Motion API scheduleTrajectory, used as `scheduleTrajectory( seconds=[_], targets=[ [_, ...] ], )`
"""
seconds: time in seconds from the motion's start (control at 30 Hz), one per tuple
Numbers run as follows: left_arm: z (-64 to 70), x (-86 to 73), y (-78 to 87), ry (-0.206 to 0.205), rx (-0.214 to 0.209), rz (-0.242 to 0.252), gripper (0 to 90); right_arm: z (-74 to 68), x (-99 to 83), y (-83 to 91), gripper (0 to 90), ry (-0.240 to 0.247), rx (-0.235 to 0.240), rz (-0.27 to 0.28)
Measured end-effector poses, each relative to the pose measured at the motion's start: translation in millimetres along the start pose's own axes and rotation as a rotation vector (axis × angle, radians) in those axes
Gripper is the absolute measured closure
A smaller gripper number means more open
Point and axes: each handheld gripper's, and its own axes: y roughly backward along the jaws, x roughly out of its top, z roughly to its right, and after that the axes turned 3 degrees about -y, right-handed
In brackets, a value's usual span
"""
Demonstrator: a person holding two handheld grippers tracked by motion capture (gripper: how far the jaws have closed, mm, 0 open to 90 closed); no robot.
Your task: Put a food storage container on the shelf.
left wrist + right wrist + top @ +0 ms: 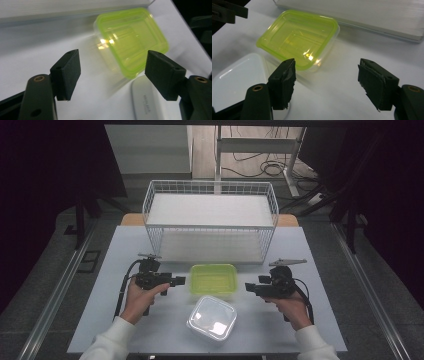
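Nearest the camera in the high view, white sleeves (112,340) are seen entering from the near edge of a matte, pale grey table (310,250). Between the forearms a square clear plastic container with a white lid (212,318) is set, its corners rounded and its glossy top marked by glare. Just beyond it, a rectangular translucent tub with a lime-green lid (213,279) is placed at the table's centre; stepped, moulded ridges are shown on the lid in the gripper views (130,37) (298,37). At the far side, a white wire-mesh basket (210,187) with a flat white floor is stood.

The left gripper (181,281) is held to the left of the green tub, and the right gripper (247,287) to its right, each pointed inward and near the tub without touching. In both gripper views the black, blocky jaws are spread wide, with nothing held between them; the right gripper's pads (284,80) appear rough and frayed at the edges.
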Motion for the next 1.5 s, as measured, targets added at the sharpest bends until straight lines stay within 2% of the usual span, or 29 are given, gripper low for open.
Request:
scheduleTrajectory(
  seconds=[0.07,0.17,0.23,0.27,0.33,0.43,0.57,0.63,0.67,0.77,0.87,0.9,0.93,1.03,1.1,1.23,1.27,1.37,1.43,1.5],
  targets=[
    [-1.6,1.4,-2.6,-0.008,0.012,-0.019,29.4,-2.6,2.9,-4.5,30.9,-0.013,0.003,-0.011],
    [-4.1,6.2,-4.8,0.003,0.015,-0.028,30.2,-5.5,5.9,-12.1,31.0,-0.017,-0.005,-0.035],
    [-3.7,7.7,-5.1,0.012,0.004,-0.026,30.3,-6.5,6.4,-15.0,31.1,-0.017,-0.005,-0.047],
    [-3.2,10.0,-5.6,0.024,-0.015,-0.020,30.3,-6.9,6.7,-16.6,31.3,-0.017,-0.008,-0.051],
    [1.3,15.1,-11.0,0.020,0.006,-0.036,30.8,-8.1,11.9,-23.0,32.8,-0.043,-0.006,-0.060],
    [3.5,17.1,-14.4,0.017,0.001,-0.047,31.7,-8.7,16.8,-28.4,33.7,-0.047,-0.013,-0.064],
    [3.9,19.5,-21.0,0.013,-0.006,-0.072,33.7,-7.6,25.5,-38.0,36.4,-0.078,-0.010,-0.072],
    [2.5,20.8,-26.7,0.022,-0.013,-0.082,35.0,-6.8,27.7,-41.0,37.7,-0.085,-0.004,-0.073],
    [0.3,20.9,-33.6,0.049,-0.030,-0.091,35.4,-6.4,29.1,-43.3,38.4,-0.090,-0.005,-0.073],
    [-2.1,21.1,-36.8,0.066,-0.035,-0.098,36.9,-4.7,31.8,-49.8,40.1,-0.106,-0.008,-0.081],
    [-5.4,21.6,-40.5,0.094,-0.062,-0.095,38.2,-2.3,31.8,-54.8,41.2,-0.111,-0.008,-0.096],
    [-7.6,21.7,-41.2,0.081,-0.064,-0.108,39.5,1.2,31.2,-59.6,42.1,-0.124,-0.005,-0.109],
    [-9.5,21.3,-44.9,0.100,-0.071,-0.114,40.2,3.2,30.8,-62.2,42.7,-0.128,0.005,-0.112],
    [-10.7,20.3,-49.1,0.120,-0.087,-0.118,43.0,6.3,30.1,-70.5,44.6,-0.152,0.020,-0.129],
    [-10.9,20.0,-50.1,0.122,-0.087,-0.118,44.3,7.1,29.4,-73.5,45.8,-0.161,0.028,-0.137],
    [-14.4,17.6,-54.4,0.144,-0.114,-0.124,47.6,10.2,28.7,-75.1,47.4,-0.179,0.035,-0.136],
    [-18.1,16.0,-56.5,0.160,-0.133,-0.127,48.1,12.9,27.6,-77.2,49.2,-0.191,0.043,-0.136],
    [-20.3,14.3,-58.3,0.175,-0.143,-0.127,51.1,14.6,25.5,-79.9,50.9,-0.209,0.058,-0.149],
    [-21.0,11.7,-60.8,0.193,-0.174,-0.127,54.3,17.0,23.8,-82.1,55.1,-0.232,0.088,-0.151],
    [-20.2,11.1,-61.2,0.193,-0.183,-0.122,59.8,17.7,24.1,-82.0,61.3,-0.248,0.114,-0.151]
  ],
)
